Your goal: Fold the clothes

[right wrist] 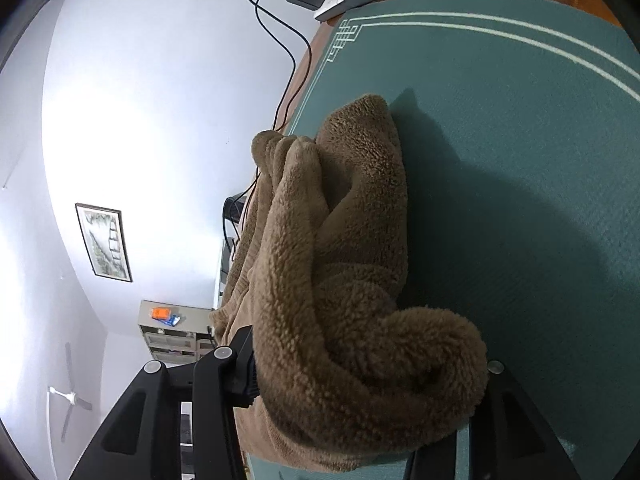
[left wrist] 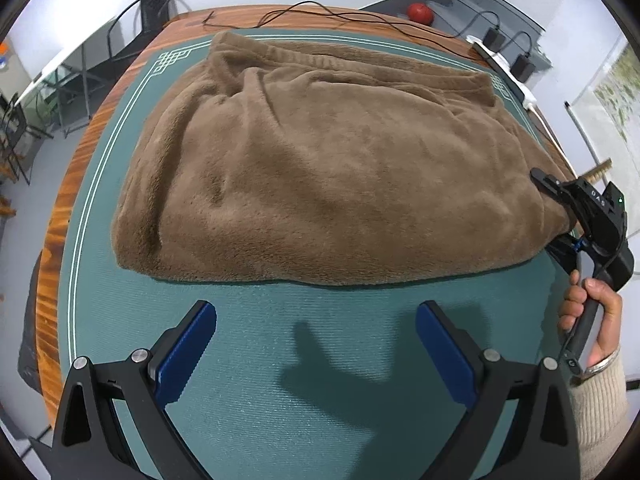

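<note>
A brown fleece garment (left wrist: 320,160) lies spread in a rumpled rectangle on the green mat (left wrist: 304,380), with its waistband at the far side. My left gripper (left wrist: 316,312) hovers open over bare mat just in front of the garment's near edge, its blue pads (left wrist: 188,352) wide apart and holding nothing. A hand (left wrist: 592,316) holds my right gripper (left wrist: 554,216) at the garment's right corner, one finger over the fleece and one under it. In the right wrist view a thick roll of the fleece (right wrist: 360,300) fills my right gripper (right wrist: 368,364), hiding one finger.
The mat covers a wooden table (left wrist: 60,208). A white power strip (left wrist: 500,68) with black adapters and trailing cables (left wrist: 320,12) lies along the far right edge, close to a red ball (left wrist: 420,14). A black chair (left wrist: 156,8) stands beyond the far left corner.
</note>
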{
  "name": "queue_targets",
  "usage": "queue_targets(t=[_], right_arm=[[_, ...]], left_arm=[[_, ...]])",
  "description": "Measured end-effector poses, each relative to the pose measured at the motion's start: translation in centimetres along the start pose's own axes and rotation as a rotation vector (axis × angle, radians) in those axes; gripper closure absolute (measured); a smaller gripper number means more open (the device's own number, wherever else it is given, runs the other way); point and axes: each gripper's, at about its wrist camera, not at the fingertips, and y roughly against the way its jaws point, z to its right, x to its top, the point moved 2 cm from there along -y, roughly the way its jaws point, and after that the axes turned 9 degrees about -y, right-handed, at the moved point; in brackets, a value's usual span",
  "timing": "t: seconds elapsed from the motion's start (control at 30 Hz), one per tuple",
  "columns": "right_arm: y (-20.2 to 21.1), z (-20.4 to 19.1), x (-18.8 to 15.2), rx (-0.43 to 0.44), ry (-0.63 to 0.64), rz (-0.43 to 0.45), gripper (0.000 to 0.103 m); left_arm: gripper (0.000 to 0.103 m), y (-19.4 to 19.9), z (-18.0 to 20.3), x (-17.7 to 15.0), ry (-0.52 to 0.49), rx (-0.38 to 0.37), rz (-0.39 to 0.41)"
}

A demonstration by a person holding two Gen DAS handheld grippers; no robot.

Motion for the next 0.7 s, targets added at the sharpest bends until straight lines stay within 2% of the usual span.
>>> queue_targets(t=[0.13,0.33,0.47,0.63,0.67,0.7], right_arm=[[-0.3,-0.7,0.2,-0.038,0.029,0.016,0.055],[0.8,0.2,1.2,0.035,-0.073,0.029,0.055],[0.8,-0.3,1.7,-0.009,-0.057,0.032,0.055],[0.9,-1.1,1.9,-0.078,-0.009,0.067,0.055],[1.0,-1.2,1.9,-0.091,0.005,0.073,0.056],[1.1,-1.3,1.9,-0.105,0.015,0.077,0.062]], left_arm=[[0.002,0.4,-0.6,-0.5,0.013,0.024,-0.004],[0.002,1.4,-2.6,-0.7,0.034,0.048,0.014],[0.002,1.4,-4.5,0.7,0.044,0.064,0.052],[0.002,-0.6,-7.7,2.8,0.068,0.061,0.058],[0.002,-1.2,-8.4,3.2,0.074,0.059,0.051],[0.002,-1.7,-9.1,3.3,0.082,0.059,0.041]])
